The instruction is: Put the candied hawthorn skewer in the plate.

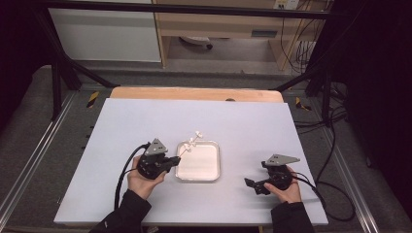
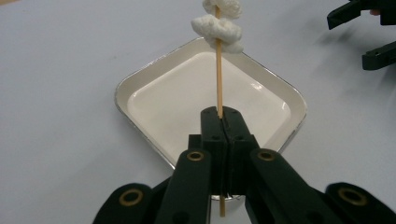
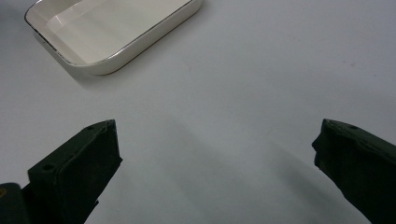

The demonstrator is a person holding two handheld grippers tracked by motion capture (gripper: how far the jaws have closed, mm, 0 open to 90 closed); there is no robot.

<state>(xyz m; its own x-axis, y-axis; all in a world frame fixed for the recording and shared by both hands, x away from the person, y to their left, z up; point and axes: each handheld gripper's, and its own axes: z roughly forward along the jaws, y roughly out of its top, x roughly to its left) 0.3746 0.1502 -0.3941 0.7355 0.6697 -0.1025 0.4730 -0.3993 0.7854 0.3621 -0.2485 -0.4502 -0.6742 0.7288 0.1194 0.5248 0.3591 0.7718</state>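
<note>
Left tool [image 2: 223, 122] clamps a skewer [image 2: 218, 70] held over the tray [image 2: 140, 77]; right tool [image 3: 215, 154] gapes empty, low over the table [image 3: 261, 70]

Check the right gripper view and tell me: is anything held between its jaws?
No. The right gripper has its jaws wide apart over the bare table, the tray lying beyond them.

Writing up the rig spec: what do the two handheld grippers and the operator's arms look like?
Both the left gripper and the right gripper are matte black with two blocky jaws each, screw holes in the pads and brass-coloured pivot bushings on the linkage. Each carries a grey three-cornered plate on top and trails a black cable. The person wears dark long sleeves.
</note>
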